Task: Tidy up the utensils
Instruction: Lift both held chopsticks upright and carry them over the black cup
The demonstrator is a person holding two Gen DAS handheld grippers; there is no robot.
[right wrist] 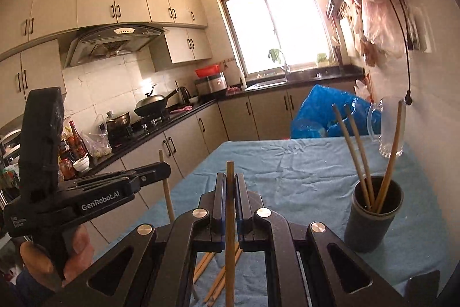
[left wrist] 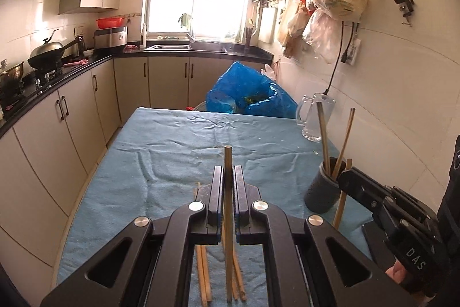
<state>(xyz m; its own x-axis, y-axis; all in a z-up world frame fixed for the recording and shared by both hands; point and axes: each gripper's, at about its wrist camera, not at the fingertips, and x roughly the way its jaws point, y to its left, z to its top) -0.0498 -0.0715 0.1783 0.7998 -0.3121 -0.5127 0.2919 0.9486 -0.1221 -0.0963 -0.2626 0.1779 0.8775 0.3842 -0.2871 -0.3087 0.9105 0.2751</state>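
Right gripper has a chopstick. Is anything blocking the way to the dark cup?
Nothing visible blocks it. The right gripper holds its chopstick upright; the dark cup stands ahead to its right, with only bare blue cloth between.

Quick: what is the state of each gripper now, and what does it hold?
Left gripper: closed on one chopstick, held upright.
Right gripper: closed on another chopstick, also upright.

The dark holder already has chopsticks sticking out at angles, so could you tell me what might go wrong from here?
1. Each tool, left and right, pinches one upright chopstick; these could clash over the holder.
2. The three leaning chopsticks may block insertion.
3. The holder looks tall and narrow; a sideways nudge might tip it toward the glass mug.
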